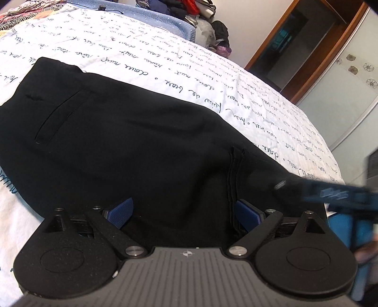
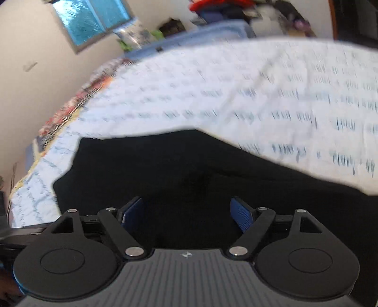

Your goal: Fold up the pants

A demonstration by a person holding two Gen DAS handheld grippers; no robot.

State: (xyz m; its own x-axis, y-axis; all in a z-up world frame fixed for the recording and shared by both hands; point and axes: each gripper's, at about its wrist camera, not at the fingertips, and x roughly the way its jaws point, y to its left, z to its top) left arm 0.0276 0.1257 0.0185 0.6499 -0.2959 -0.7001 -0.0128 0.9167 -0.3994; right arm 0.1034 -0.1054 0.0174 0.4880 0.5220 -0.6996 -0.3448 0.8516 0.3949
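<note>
Black pants (image 1: 132,141) lie flat on a white bed sheet (image 1: 165,59) printed with blue handwriting. A slit pocket (image 1: 59,113) shows at their left, and a stacked fabric edge (image 1: 234,179) runs down near the right pad. My left gripper (image 1: 184,212) is open just above the cloth, its blue pads wide apart and gripping nothing. In the right wrist view, which is motion-blurred, the pants (image 2: 189,177) fill the lower half. My right gripper (image 2: 186,212) hangs open over them with nothing between its pads.
Piled clothes and bags (image 1: 189,14) sit beyond the bed's far end, with a dark doorway (image 1: 295,47) at the right. A blurred blue part of the other hand-held tool (image 1: 335,194) crosses the left wrist view's right edge. A window (image 2: 92,19) and patterned bedding (image 2: 70,108) are at left.
</note>
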